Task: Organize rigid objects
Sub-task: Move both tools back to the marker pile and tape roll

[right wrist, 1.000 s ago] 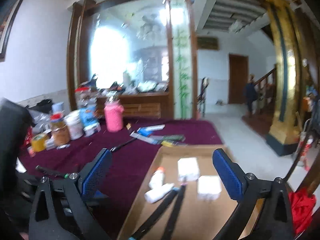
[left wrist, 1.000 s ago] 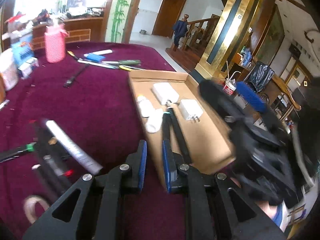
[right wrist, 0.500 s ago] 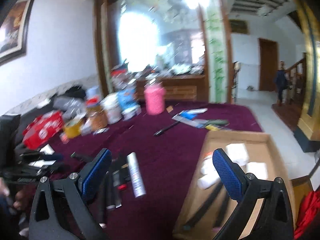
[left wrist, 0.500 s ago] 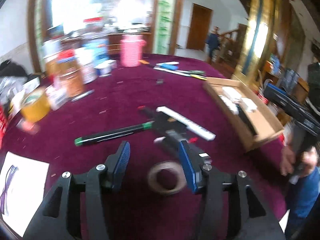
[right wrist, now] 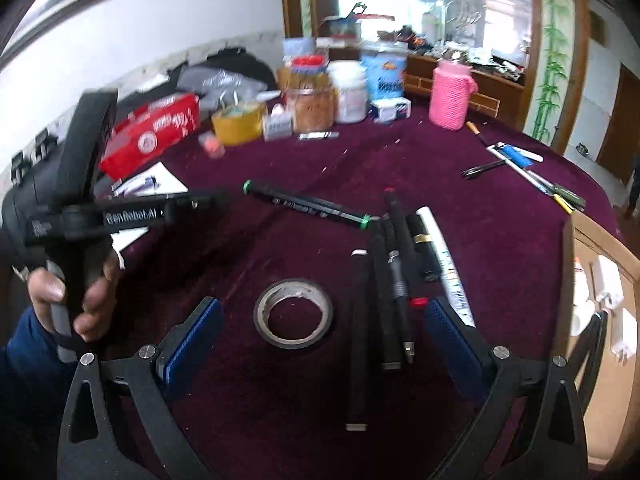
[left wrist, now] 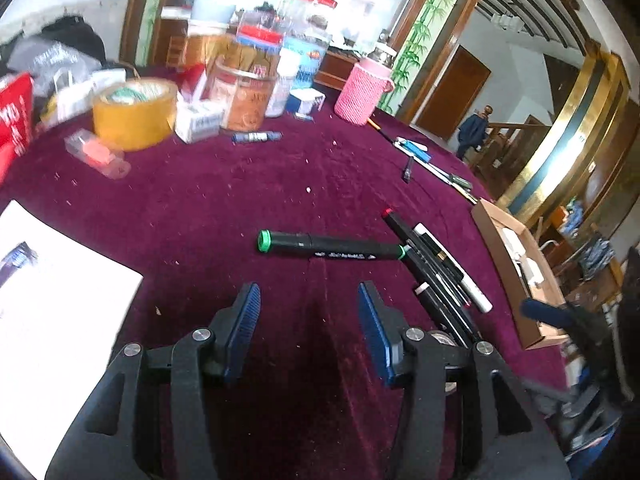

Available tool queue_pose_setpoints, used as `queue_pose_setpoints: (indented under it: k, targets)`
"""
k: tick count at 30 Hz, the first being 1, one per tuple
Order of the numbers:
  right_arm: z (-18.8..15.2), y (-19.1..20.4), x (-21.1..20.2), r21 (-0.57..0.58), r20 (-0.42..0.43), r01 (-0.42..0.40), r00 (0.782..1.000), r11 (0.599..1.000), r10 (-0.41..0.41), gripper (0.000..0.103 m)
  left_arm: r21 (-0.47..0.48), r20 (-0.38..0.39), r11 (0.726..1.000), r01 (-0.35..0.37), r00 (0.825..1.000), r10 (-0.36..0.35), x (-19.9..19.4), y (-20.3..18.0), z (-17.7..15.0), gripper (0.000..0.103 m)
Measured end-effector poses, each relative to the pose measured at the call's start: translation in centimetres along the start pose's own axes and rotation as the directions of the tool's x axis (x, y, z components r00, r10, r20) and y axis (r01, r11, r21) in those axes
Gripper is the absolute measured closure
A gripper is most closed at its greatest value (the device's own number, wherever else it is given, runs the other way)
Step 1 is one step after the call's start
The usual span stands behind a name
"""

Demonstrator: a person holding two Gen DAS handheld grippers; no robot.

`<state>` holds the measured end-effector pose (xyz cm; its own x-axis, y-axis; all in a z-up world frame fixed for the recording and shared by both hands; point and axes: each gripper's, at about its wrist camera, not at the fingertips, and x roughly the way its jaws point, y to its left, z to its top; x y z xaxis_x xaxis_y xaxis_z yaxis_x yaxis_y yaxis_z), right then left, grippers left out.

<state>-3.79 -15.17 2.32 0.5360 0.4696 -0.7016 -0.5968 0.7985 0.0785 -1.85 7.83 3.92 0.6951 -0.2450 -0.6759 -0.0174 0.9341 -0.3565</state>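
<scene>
A black marker with green ends lies on the maroon tablecloth, just ahead of my open, empty left gripper. It also shows in the right wrist view. A bunch of black pens and a white tube lies to its right. My right gripper is open and empty, low over a roll of tape. The left gripper's body shows at the left of the right wrist view.
A cardboard box with white chargers sits at the table's right edge. Jars, a yellow tape roll, a pink holder and a red box crowd the far side. White paper lies at near left. More pens lie far right.
Both grippers have swung left, away from the cardboard box, towards the loose pens. My left gripper has opened wider and now faces the green-ended marker. The right gripper has dropped over the tape roll.
</scene>
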Motion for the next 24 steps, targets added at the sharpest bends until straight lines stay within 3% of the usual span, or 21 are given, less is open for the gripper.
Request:
queue_pose_setpoints:
  k: [5, 16, 21, 23, 24]
  targets:
    - [0.1, 1.6, 1.8, -0.047, -0.057, -0.008, 0.998, 0.999, 0.006, 0.004, -0.028, -0.012, 0.999, 0.022, 1.0, -0.022, 0.0, 0.5, -0.2, 0.054]
    - [0.1, 2.3, 5.4, -0.076, -0.147, -0.051, 0.988, 0.996, 0.04, 0.004, 0.018, -0.008, 1.0, 0.013, 1.0, -0.013, 0.0, -0.3, -0.3, 0.054]
    - [0.0, 1.7, 5.9, -0.052, -0.134, -0.087, 0.988, 0.995, 0.08, 0.004, 0.02, -0.008, 1.0, 0.009, 1.0, -0.009, 0.0, -0.3, -0.3, 0.054]
    - [-0.4, 1.7, 6.2, -0.056, -0.153, -0.102, 0.984, 0.993, 0.093, 0.012, 0.027, -0.011, 1.0, 0.002, 1.0, -0.002, 0.2, -0.4, -0.3, 0.054]
    - [-0.6, 1.8, 6.3, -0.065, -0.152, -0.086, 0.985, 0.994, 0.076, 0.02, 0.033, -0.013, 0.999, -0.001, 1.0, 0.001, 0.2, -0.5, -0.4, 0.054]
